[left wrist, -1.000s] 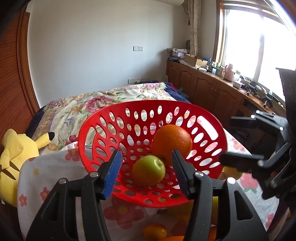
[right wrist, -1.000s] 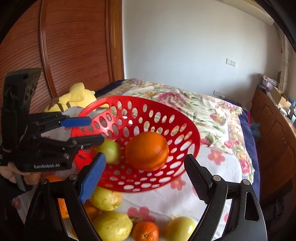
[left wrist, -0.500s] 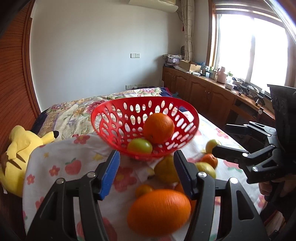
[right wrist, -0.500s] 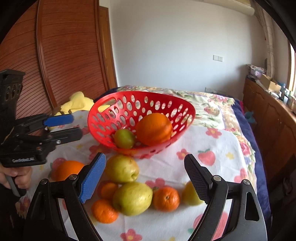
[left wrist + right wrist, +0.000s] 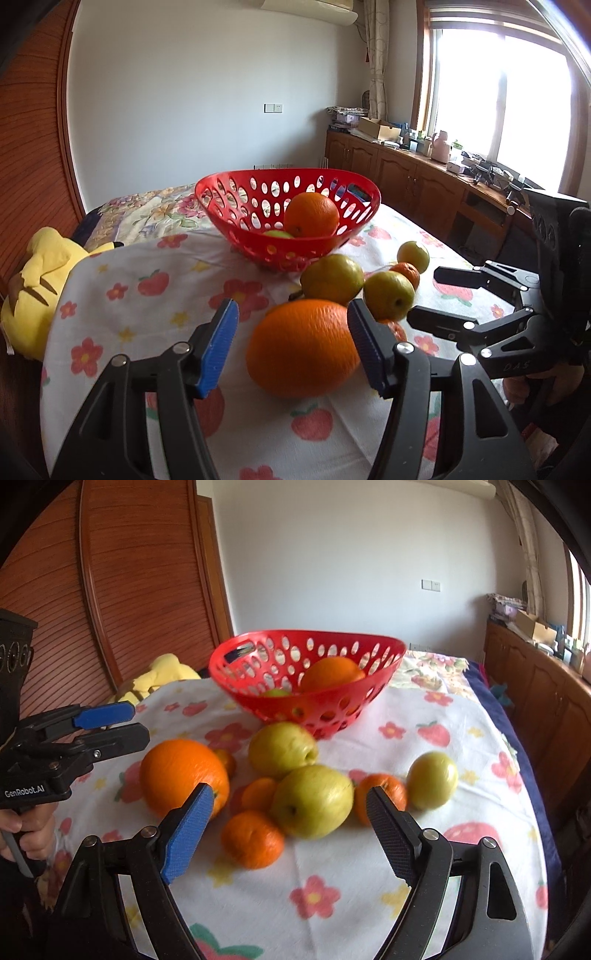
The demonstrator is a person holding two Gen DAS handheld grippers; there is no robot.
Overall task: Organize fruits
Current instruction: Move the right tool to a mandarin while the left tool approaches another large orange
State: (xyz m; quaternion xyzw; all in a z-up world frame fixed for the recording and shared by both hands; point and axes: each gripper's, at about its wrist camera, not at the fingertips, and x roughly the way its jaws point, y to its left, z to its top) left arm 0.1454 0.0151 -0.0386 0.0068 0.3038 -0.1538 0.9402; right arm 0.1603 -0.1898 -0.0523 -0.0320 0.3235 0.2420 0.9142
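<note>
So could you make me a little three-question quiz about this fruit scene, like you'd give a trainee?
1. True or false: the red basket already holds a large orange.
2. Multiple choice: the left hand-held gripper is
A. shut on a pear
B. open, with the big orange on the cloth between its fingers
C. inside the basket
3. Fill in: the right hand-held gripper is open, and the fruit nearest the middle of its gap is a yellow-green ____.

Key: 1 true; 2 B; 3 pear (it could be an apple; the picture is slightly blurred).
</note>
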